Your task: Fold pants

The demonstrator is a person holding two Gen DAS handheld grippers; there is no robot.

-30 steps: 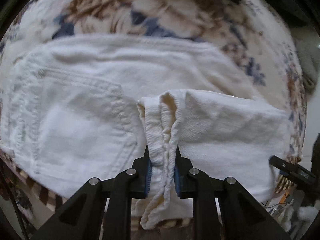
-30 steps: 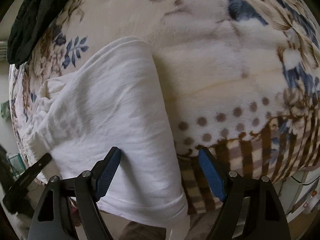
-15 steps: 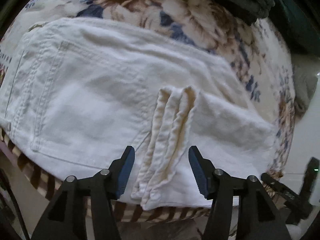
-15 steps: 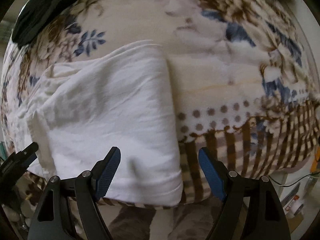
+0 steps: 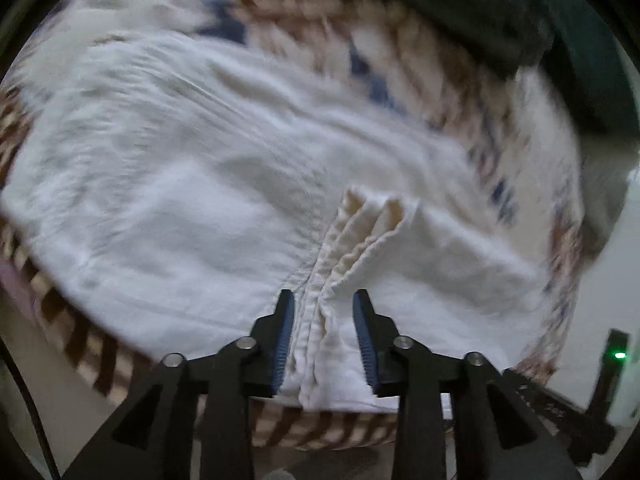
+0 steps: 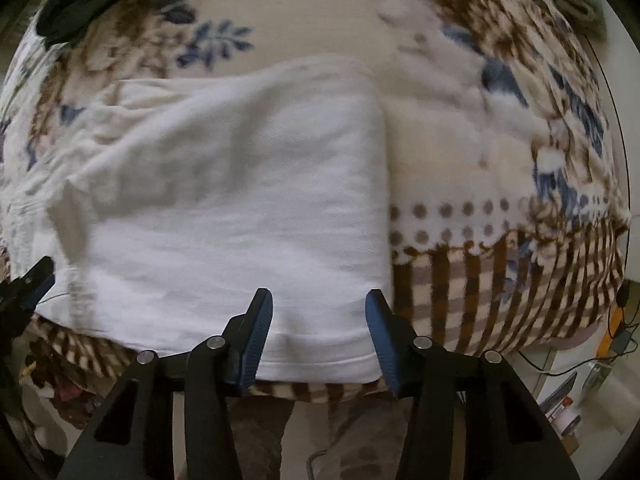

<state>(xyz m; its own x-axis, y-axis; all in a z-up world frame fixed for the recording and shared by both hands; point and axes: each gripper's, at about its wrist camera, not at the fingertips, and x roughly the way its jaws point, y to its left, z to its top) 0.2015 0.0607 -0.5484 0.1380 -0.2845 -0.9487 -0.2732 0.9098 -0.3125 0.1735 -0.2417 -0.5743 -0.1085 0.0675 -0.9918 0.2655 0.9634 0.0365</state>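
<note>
Pants [image 5: 192,208] lie folded on the blanket [image 5: 304,32], both grippers above them.

Left gripper [image 5: 324,336] is closing, its jaws on each side of the bunched hems [image 5: 360,240] but not pressing them; right gripper [image 6: 316,332] is also closing over the fold edge [image 6: 376,200], holding nothing. It seems the hems were laid here to finish a fold. Only the left view shows the hems; only the right shows the bare blanket beside the pants.
</note>
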